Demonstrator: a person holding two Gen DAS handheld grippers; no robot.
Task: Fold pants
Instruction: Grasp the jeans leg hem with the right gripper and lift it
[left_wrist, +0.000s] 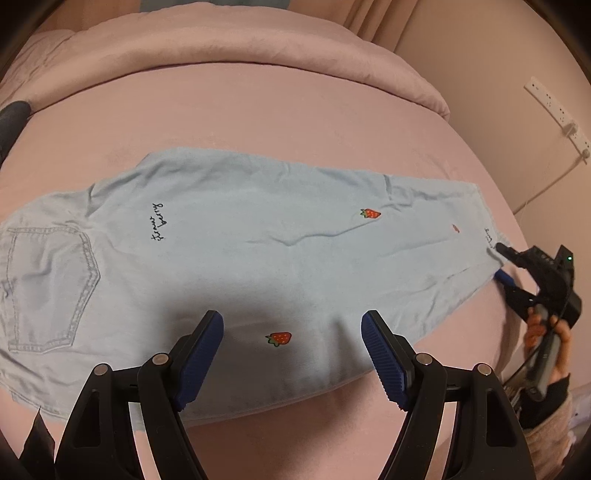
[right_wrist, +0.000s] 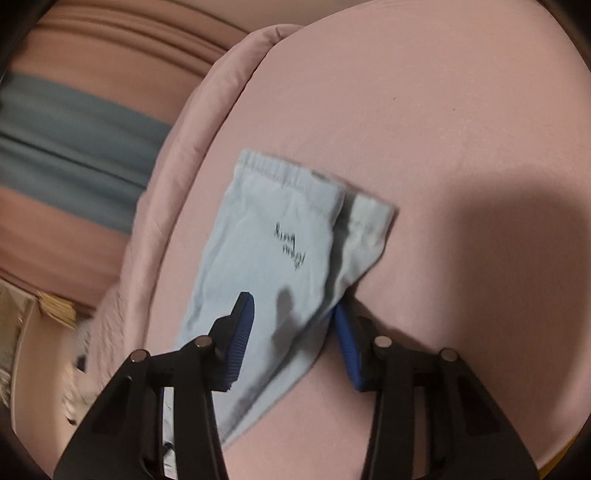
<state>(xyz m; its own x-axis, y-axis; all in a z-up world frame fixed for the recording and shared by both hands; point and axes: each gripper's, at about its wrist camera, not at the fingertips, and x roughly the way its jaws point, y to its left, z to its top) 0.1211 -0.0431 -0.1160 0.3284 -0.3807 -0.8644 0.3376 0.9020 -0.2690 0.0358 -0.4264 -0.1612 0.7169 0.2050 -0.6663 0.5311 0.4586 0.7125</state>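
Left fingers (left_wrist: 291, 354) apart above pants (left_wrist: 240, 236); right fingers (right_wrist: 295, 332) unclenched, straddling hem.

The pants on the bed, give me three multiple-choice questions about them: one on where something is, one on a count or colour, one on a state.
1. Where is the back pocket in the left wrist view?
A. left end of the pants
B. right end
C. middle

2. How many whole red strawberries show on the pants in that view?
A. none
B. two
C. five

3. How does the left hand-held gripper stand?
A. shut on the cloth
B. open above the cloth
C. out of view

Answers:
1. A: the stitched pocket sits at the left end.
2. B: one strawberry lies toward the cuff and another strawberry lies between the fingers.
3. B: both blue pads stand wide apart with nothing pinched.
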